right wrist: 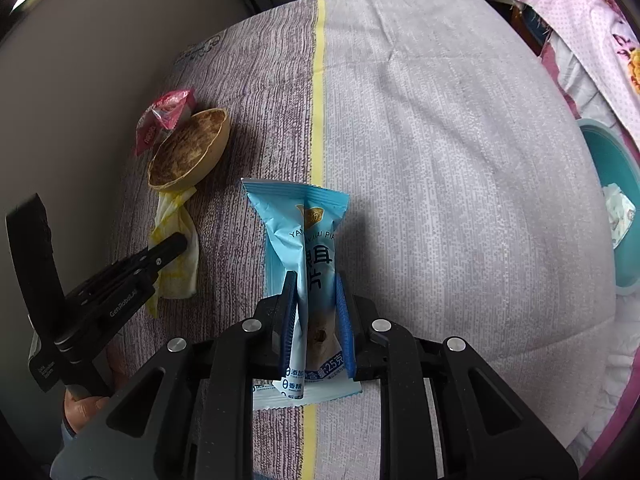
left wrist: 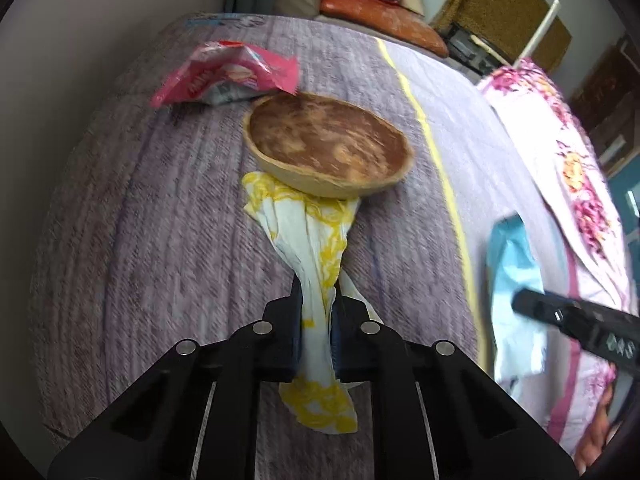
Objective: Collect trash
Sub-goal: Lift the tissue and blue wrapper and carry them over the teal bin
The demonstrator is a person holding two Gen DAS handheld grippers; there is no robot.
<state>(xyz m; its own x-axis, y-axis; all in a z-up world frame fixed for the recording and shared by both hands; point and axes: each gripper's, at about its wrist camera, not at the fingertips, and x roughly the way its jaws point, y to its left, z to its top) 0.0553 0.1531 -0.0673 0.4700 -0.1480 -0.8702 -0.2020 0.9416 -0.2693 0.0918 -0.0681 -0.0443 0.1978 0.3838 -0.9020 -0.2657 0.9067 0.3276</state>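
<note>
1. Left gripper (left wrist: 316, 304): jaws pinched on crumpled white-and-yellow paper napkin (left wrist: 316, 240); its far end lies under brown half-shell bowl (left wrist: 328, 140) on the striped purple bedsheet (left wrist: 160, 220).
2. Right gripper (right wrist: 318, 292): jaws clamped on light-blue plastic snack wrapper (right wrist: 300, 220).
3. Pink foil wrapper (left wrist: 224, 76) just behind the bowl.

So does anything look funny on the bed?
Yes: the yellow-and-white crumpled napkin has its far end tucked under the brown wooden bowl while the left tongs pinch its near end, so lifting might tip the bowl.
</note>
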